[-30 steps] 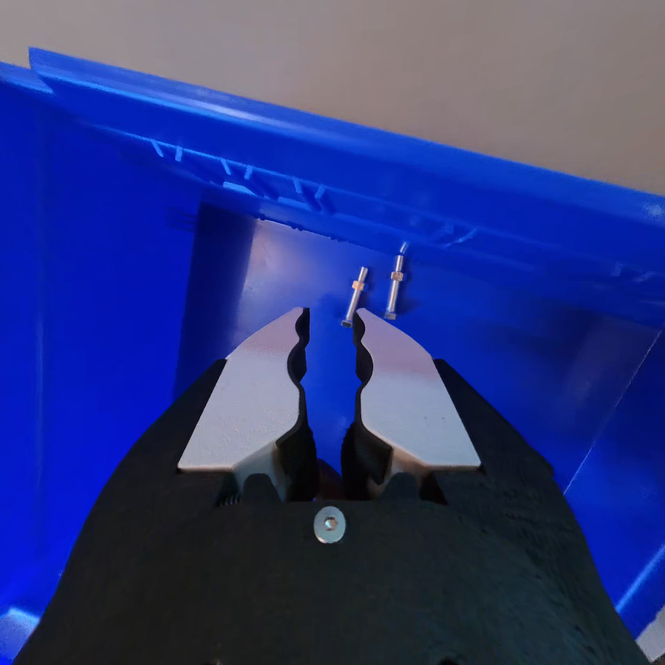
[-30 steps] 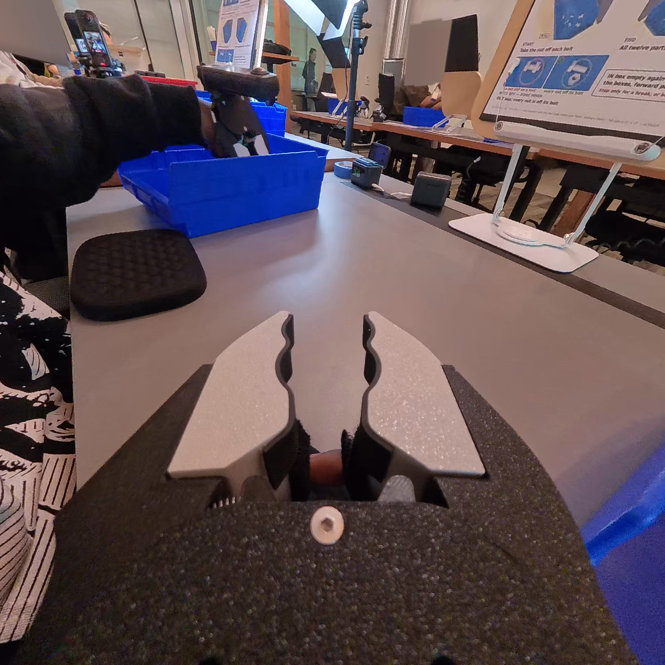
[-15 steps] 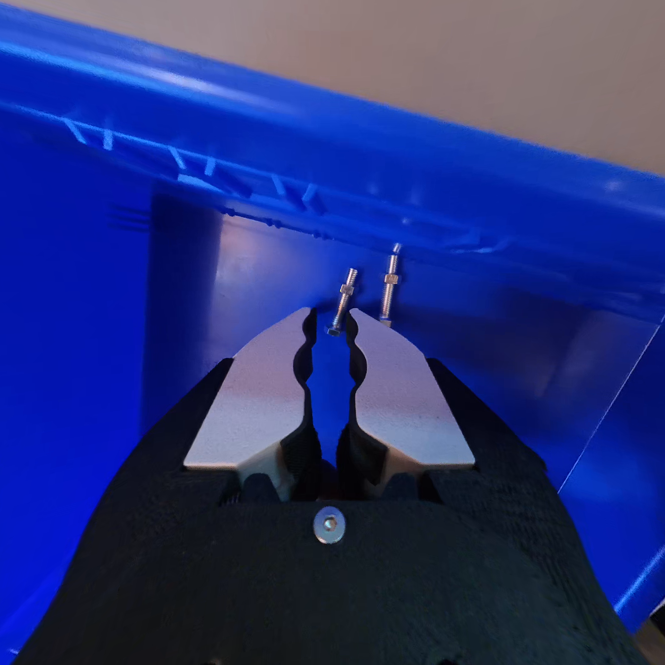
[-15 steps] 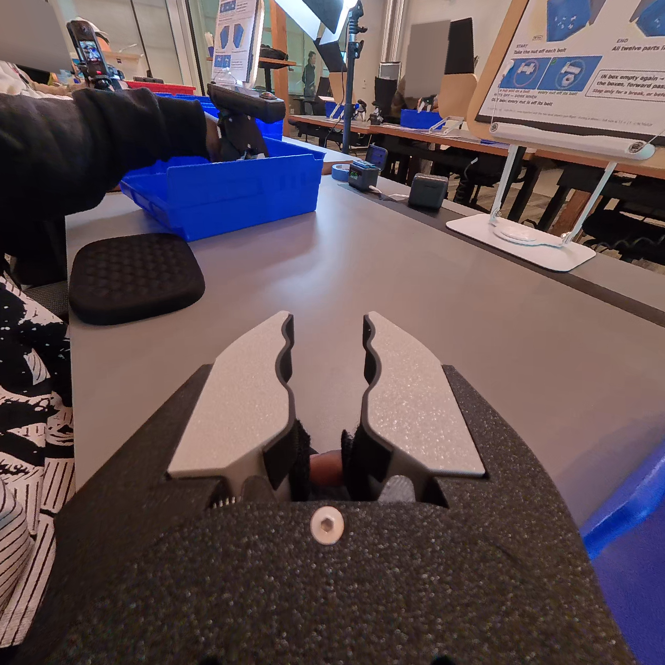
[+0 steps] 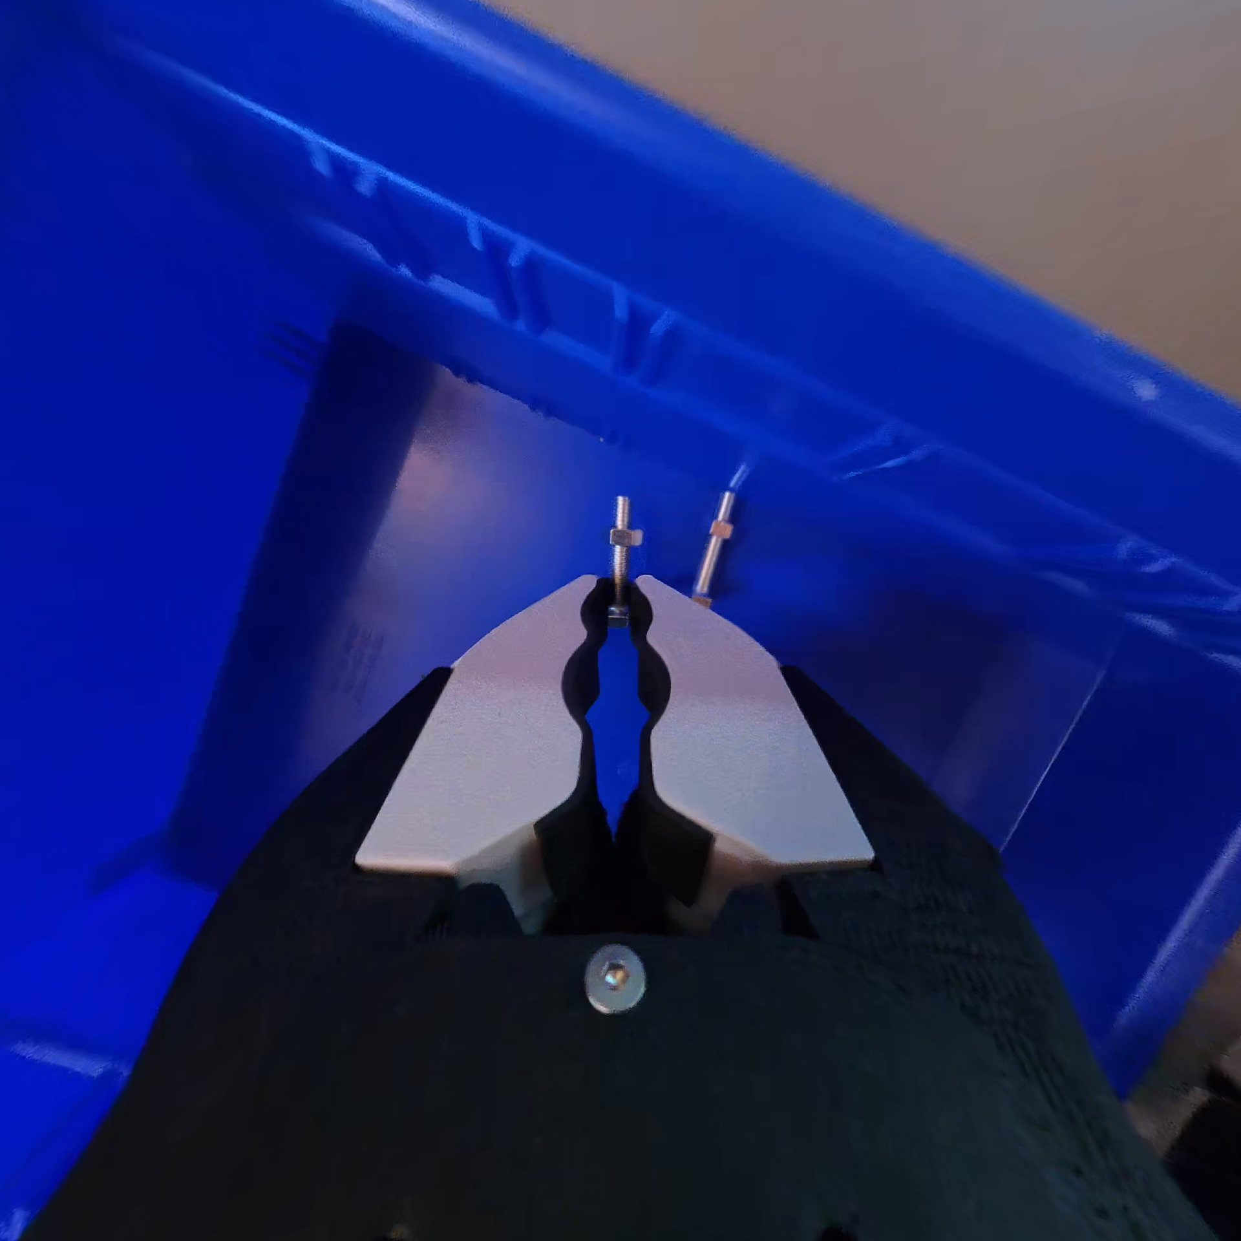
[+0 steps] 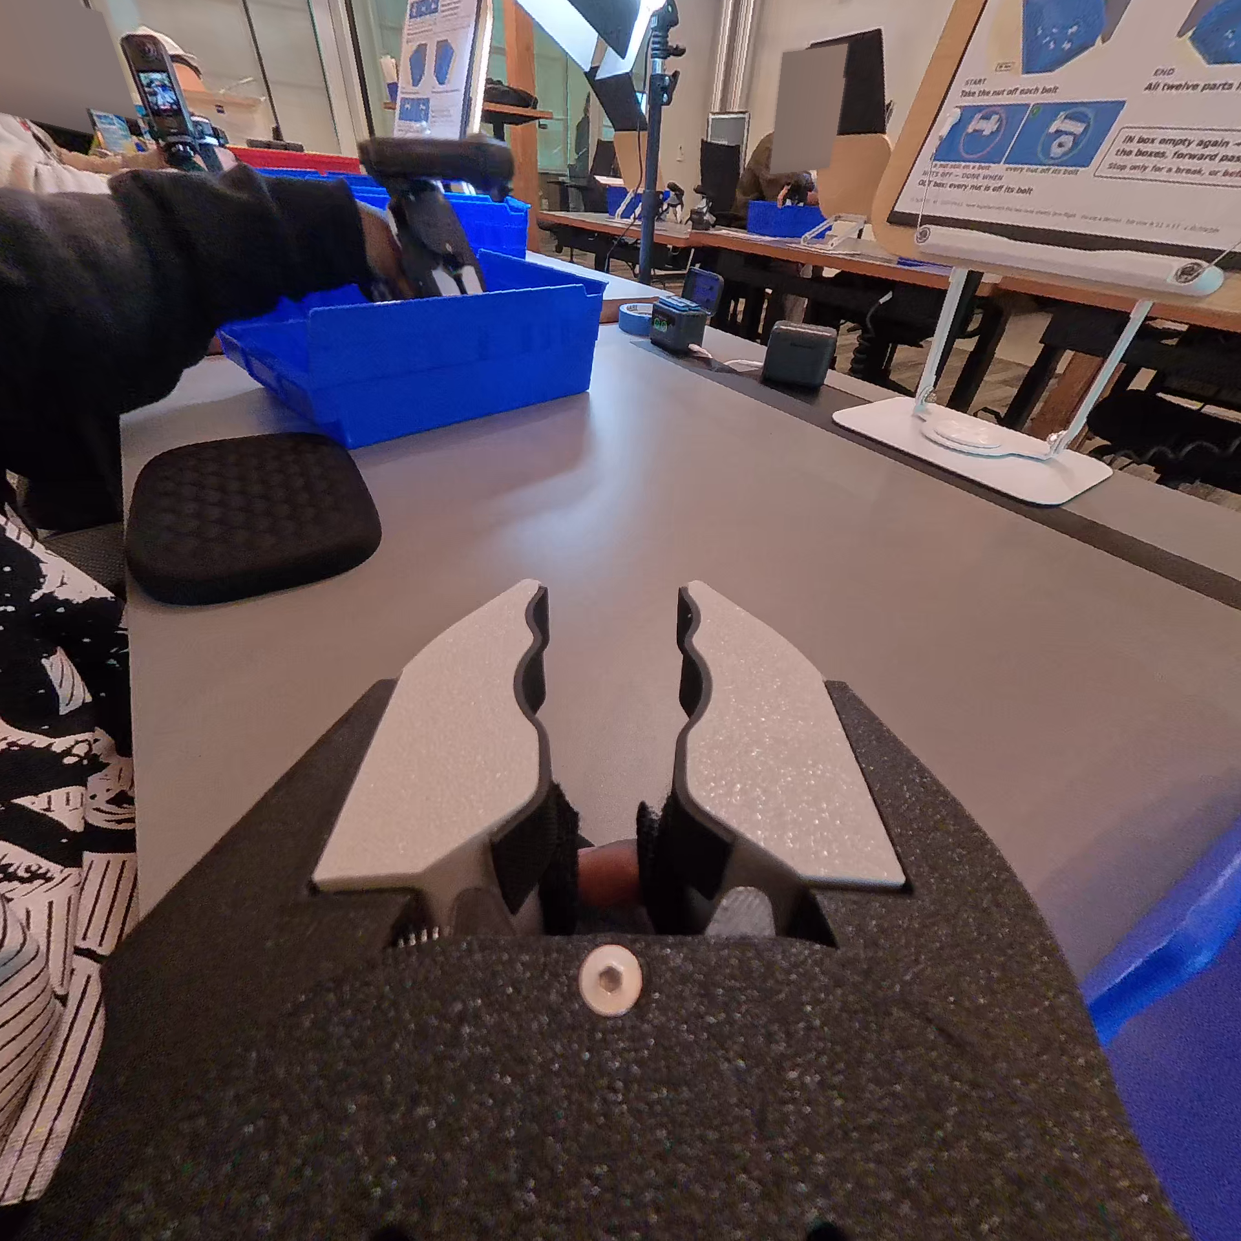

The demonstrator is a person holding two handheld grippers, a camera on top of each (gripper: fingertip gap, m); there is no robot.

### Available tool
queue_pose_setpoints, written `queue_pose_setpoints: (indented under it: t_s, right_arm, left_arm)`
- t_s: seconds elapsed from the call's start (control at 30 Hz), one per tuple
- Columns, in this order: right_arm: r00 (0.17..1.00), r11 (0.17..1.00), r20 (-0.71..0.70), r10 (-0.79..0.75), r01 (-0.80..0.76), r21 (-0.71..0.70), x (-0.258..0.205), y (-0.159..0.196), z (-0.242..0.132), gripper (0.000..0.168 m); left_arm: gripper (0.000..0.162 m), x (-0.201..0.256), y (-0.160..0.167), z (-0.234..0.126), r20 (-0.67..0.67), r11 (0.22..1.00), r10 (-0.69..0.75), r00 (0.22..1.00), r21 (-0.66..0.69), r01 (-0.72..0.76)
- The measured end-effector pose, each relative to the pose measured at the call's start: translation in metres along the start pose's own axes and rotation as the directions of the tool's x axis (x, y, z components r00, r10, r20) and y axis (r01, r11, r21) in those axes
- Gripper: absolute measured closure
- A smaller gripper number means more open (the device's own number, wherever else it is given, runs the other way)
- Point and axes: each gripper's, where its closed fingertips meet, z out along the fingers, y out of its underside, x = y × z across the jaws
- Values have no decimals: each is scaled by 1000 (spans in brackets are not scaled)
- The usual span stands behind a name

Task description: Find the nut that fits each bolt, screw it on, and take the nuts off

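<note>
My left gripper (image 5: 616, 583) has its fingertips pressed together on the shank of a small bolt (image 5: 619, 571), just above the bolt's head, which sits in the first notch between the fingers. The shank pokes out past the tips and carries a nut (image 5: 625, 536) threaded partway along it. Whether the bolt is lifted clear of the bin floor I cannot tell from this blurred view.

Just beside it to the right lies a second bolt (image 5: 712, 552), also wearing a nut (image 5: 722, 530), its far end near the back wall of the blue bin (image 5: 201, 470). I see no other hardware in the part of the bin that shows.

My right gripper (image 6: 611, 608) hangs over the grey table (image 6: 772, 537) with its fingers spread and nothing between them, well apart from the bin. From that side I can see the left gripper reaching down into the bin, held by a hand in a dark sleeve (image 6: 168, 268), with a black pad (image 6: 248, 510) on the table nearby.

As I judge it, both visible bolts have their nuts on, so the matching and screwing looks done for these two. What is left is the unscrewing: I would bring this bolt out to the idle right gripper and turn the nut off, then do the same for its neighbour.
</note>
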Motion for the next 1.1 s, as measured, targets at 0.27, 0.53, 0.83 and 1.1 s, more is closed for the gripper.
queue_pose_setpoints:
  t_s: [0.27, 0.53, 0.83, 1.1]
  right_arm:
    - [1000, 1000, -2, -13, 13, -8, -1, 1, 1, 131]
    - [1000, 999, -5, -30, 30, -25, -2, 3, 3, 131]
    - [999, 999, -7, -39, 39, -25, -3, 3, 3, 132]
    - [998, 998, -12, -54, 54, -37, -3, 5, 5, 132]
  left_arm:
    - [156, 13, -49, -72, 114, 845, -185, 976, 525, 99]
    - [157, 120, -118, -167, -42, 303, -78, 996, 951, 64]
    - [156, 268, -171, -163, -152, 57, 244, 958, 988, 142]
    - [156, 328, -184, -91, -351, 164, 364, 863, 936, 311]
